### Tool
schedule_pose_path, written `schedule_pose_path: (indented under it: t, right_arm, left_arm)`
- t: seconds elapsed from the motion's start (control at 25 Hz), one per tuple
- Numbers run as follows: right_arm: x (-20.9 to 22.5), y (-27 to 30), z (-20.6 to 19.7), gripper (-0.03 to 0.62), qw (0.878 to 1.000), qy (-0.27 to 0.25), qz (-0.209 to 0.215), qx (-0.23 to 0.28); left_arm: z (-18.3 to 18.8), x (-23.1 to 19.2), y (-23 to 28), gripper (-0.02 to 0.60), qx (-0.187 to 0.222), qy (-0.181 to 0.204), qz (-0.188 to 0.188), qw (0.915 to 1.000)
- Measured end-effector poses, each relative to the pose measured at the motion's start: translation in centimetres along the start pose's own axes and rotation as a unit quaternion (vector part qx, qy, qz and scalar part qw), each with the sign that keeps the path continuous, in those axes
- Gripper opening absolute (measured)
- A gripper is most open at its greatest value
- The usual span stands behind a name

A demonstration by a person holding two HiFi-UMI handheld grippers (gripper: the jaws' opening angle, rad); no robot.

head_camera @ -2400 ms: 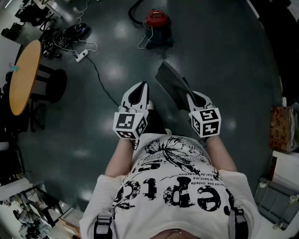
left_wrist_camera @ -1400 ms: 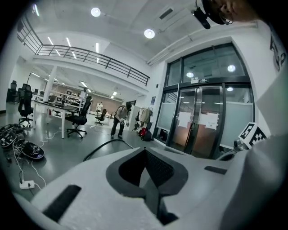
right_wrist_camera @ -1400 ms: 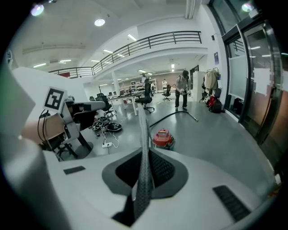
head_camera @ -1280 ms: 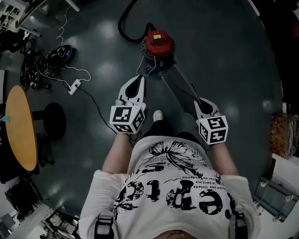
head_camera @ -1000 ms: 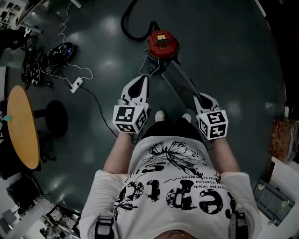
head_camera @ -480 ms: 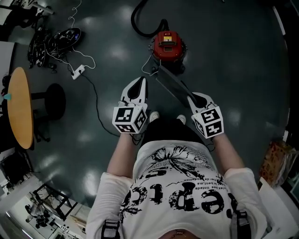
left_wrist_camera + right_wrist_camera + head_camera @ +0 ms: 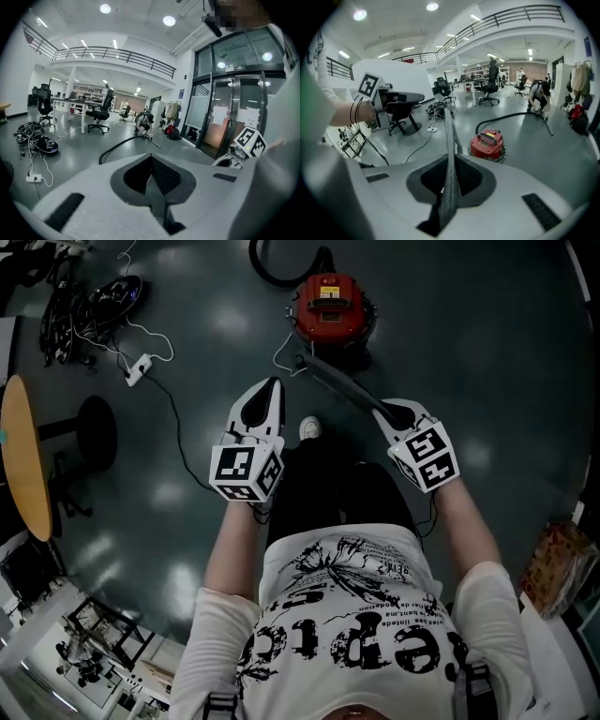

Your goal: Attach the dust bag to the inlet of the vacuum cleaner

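Note:
The red vacuum cleaner (image 7: 330, 307) stands on the dark floor ahead of me, with its black hose (image 7: 272, 268) curling away behind it. My right gripper (image 7: 394, 412) is shut on the grey dust bag (image 7: 333, 382), a flat sheet that reaches from the jaws towards the vacuum's near side. In the right gripper view the dust bag (image 7: 450, 140) stands edge-on between the jaws, and the vacuum cleaner (image 7: 488, 143) lies just beyond, right of it. My left gripper (image 7: 264, 395) hovers left of the bag, shut with nothing in it; its jaws (image 7: 151, 159) meet in a closed seam.
A white power strip (image 7: 137, 367) with cables lies on the floor at the left, near a black stool (image 7: 90, 432) and a round wooden table (image 7: 19, 456). My own shoe (image 7: 308, 427) is between the grippers. A person (image 7: 536, 101) crouches far off by desks and chairs.
Both grippers have sunk towards the floor and come nearer the vacuum cleaner. The bag has stayed in the right gripper, and the left gripper has stayed shut.

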State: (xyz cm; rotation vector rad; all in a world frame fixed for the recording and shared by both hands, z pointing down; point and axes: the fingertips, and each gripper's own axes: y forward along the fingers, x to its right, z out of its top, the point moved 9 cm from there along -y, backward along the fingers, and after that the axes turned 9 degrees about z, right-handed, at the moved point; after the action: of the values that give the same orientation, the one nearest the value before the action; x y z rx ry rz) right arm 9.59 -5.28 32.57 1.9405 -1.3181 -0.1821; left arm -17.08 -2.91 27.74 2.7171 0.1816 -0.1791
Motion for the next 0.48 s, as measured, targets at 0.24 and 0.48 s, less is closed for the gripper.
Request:
schedule_pose_path:
  t: [0.24,0.48]
  right_arm:
    - [5.2,8.2,-4.5,0.026,0.999,-0.046,0.02,0.006]
    - [9.9,15.5,-9.7,0.026,0.989,-0.138,0.05,0.016]
  left_arm:
    - [-7.2,-3.0,7.9,0.003,0.018,0.027,-0.012,0.9994]
    - [-15.1,-5.3,16.7,0.003,0.047,0.075,-0.049,0.9949]
